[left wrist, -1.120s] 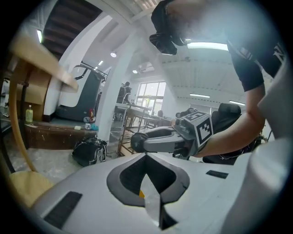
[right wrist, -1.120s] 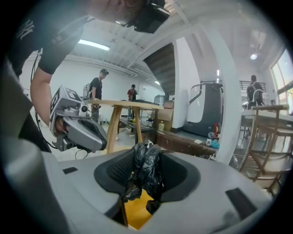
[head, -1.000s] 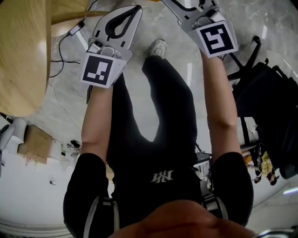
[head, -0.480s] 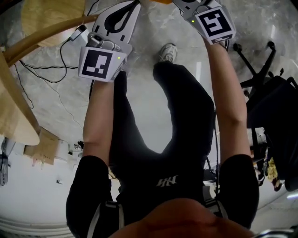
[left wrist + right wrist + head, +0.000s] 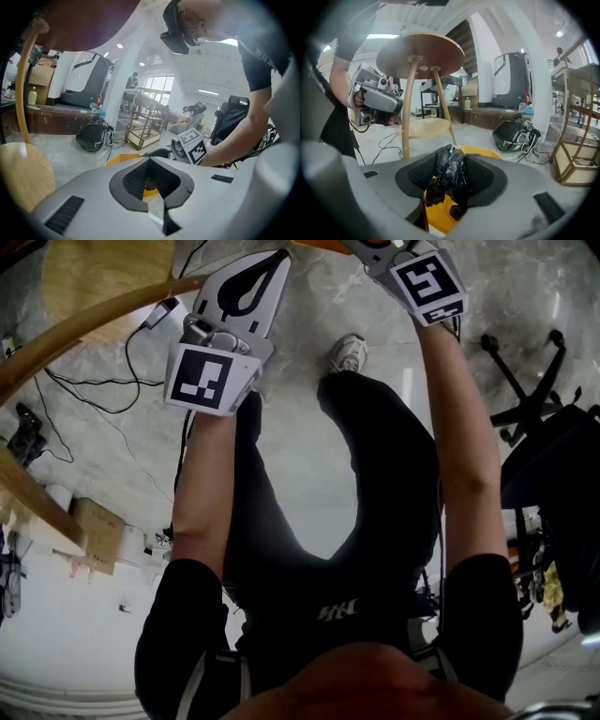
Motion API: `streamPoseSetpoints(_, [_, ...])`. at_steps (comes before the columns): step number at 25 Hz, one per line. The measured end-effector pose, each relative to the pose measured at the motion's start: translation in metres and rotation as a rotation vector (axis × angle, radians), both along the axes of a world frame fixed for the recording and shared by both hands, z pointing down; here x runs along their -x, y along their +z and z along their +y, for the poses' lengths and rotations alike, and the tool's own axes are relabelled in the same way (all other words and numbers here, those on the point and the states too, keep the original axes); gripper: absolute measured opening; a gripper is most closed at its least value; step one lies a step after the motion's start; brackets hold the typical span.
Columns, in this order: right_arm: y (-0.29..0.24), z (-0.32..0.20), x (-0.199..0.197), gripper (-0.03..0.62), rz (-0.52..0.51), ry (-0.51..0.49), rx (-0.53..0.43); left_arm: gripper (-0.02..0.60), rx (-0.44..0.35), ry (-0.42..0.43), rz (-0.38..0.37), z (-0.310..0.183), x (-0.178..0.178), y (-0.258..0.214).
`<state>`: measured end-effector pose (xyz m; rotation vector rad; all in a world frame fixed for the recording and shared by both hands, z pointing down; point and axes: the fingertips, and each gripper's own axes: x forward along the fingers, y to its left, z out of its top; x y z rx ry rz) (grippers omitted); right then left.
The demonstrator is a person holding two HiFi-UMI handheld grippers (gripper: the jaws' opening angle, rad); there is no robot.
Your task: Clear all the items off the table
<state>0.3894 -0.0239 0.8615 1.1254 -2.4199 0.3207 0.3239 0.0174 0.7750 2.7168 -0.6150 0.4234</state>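
the grey stone floor [image 5: 122, 451] fills most of the head view, and black cables [image 5: 89, 390] lie on it at the left. the round wooden desk [image 5: 419, 54] stands on thin wooden legs; the right gripper view looks up at the underside of its top, so what is on it i cannot tell. the person [image 5: 337, 549], in black clothes, stands over the floor with both arms held forward, one white shoe [image 5: 349, 352] showing between them. a yellow bin [image 5: 440, 213] is on the floor just under both grippers, well below the top of the desk.

the left gripper [image 5: 274, 259] points forward and a little down. its fingers are pressed together with nothing between them, and a piece of the yellow bin shows through the hole behind the tips.

the right gripper [image 5: 451, 164] is above the yellow bin. its fingers have just been opening a little, but they pinch a crumpled black plastic bag [image 5: 449, 171]; the bag fills the gap, touches both pads and hangs down over the bin.
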Motion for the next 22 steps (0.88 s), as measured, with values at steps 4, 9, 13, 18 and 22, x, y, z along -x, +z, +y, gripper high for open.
streamPoseSetpoints(4, [0.008,-0.002,-0.001,0.204,0.011,-0.009,0.017,0.011,0.003,0.005,0.0,0.004,0.001,-0.003])
streamPoseSetpoints(9, [0.01,-0.005,-0.005,0.25,0.016,0.006,0.038,0.011,0.012,0.004,-0.008,0.006,0.005,-0.006])
streamPoseSetpoints(13, [-0.001,-0.001,-0.011,0.25,0.022,0.006,0.046,0.011,0.008,0.011,-0.013,0.01,0.003,-0.017])
streamPoseSetpoints(18, [-0.048,0.008,0.007,0.053,-0.018,-0.054,0.052,0.011,0.024,0.037,-0.004,0.025,0.001,-0.05])
streamPoseSetpoints(22, [-0.11,0.009,0.02,0.031,-0.029,-0.082,0.022,0.011,0.039,0.066,-0.001,0.054,-0.002,-0.092])
